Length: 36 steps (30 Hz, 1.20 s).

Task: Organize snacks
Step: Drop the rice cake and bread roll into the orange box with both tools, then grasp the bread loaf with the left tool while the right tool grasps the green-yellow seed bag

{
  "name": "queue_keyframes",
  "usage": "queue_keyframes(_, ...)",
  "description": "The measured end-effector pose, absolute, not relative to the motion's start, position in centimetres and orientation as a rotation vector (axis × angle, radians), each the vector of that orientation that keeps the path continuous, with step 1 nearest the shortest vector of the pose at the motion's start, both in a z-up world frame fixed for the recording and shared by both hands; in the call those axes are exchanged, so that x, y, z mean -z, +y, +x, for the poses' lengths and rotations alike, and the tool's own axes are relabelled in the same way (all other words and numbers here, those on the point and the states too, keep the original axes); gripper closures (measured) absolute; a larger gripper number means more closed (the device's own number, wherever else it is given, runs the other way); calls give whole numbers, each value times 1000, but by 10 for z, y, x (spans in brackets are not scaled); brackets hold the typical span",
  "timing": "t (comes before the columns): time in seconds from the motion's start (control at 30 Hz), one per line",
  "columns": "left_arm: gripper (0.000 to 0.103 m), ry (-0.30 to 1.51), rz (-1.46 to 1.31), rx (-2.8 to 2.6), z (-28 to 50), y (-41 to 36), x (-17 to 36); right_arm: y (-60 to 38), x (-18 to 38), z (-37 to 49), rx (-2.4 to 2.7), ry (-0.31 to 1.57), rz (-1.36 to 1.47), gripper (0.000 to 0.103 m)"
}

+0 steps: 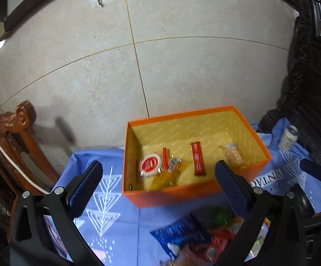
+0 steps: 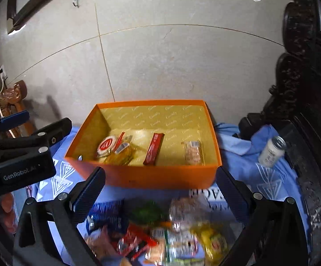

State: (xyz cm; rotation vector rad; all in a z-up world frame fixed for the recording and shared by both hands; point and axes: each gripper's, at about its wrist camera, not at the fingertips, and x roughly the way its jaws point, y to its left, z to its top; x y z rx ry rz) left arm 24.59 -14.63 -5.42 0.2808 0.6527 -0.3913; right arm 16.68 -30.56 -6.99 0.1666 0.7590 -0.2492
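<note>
- Nearest us, the left gripper has its ribbed blue pads spread wide with nothing between them; the right gripper is likewise wide apart and holds nothing.
- Just in front of the orange box, on the near side, we see a blurred heap of loose snacks in crinkly plastic wrappers, too smeared to count; a blue packet lies at its left edge.
- All of this rests on a light-blue printed cloth.
- The box is rectangular cardboard with a patterned yellow lining, open on top.
- Inside the box we count one round red-and-white packet, one yellow bag, one long red bar and one clear cracker pack.
- To the right of the box a metal can stands tilted on the cloth.
- Beyond the box is a glossy beige tiled wall; left of the box stands a carved wooden chair.
</note>
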Motion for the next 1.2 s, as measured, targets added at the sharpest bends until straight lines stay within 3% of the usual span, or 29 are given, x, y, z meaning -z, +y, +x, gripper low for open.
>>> queue_keyframes(0.4,4,703,284,409,154,-112,75,-284,88,68,253,793,180,3)
queue_keyframes(0.7,4,808,300,413,106,-101,125,-279,126,22,253,874,211,3)
queue_keyframes(0.9,4,928,304,402,72,-83,190,-278,180,-5,248,986,220,3)
queue_keyframes(1.2,4,1003,339,391,30,-69,239,-282,220,6,224,1041,173,3)
